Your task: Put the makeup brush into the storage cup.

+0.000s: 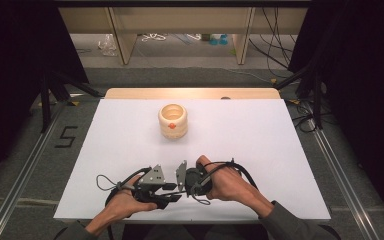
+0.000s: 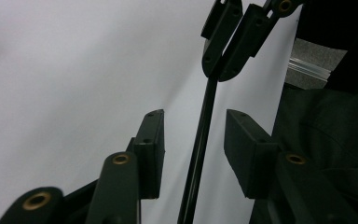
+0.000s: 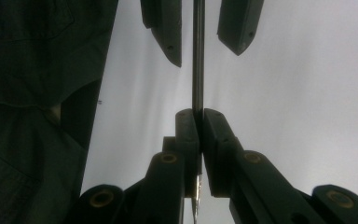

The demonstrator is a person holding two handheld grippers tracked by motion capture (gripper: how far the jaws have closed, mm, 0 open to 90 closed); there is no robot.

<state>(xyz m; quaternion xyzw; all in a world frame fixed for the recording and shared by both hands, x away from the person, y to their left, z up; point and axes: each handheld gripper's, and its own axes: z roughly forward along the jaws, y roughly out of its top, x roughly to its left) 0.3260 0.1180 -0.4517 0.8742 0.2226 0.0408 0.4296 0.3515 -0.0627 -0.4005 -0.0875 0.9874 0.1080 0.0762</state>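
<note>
A thin dark rod (image 3: 198, 70) runs lengthwise between the two grippers, near the table's front edge. My right gripper (image 3: 198, 112) is shut on one end of it, the pads pressed flat against both sides. My left gripper (image 2: 193, 116) faces it tip to tip, its jaws standing apart on either side of the rod (image 2: 200, 140) with a gap on each side. In the high view the left gripper (image 1: 172, 192) and right gripper (image 1: 181, 186) meet at front centre, each held by a hand. From the left gripper view the right gripper (image 2: 216, 72) is seen clamped on the rod's far end.
A cream ribbed cup (image 1: 172, 121) with an orange mark stands upright toward the back middle of the white table (image 1: 260, 135). A wooden strip (image 1: 190, 93) borders the far edge. Cables trail from both grippers. A dark sleeve (image 3: 32, 116) lies close to the grippers.
</note>
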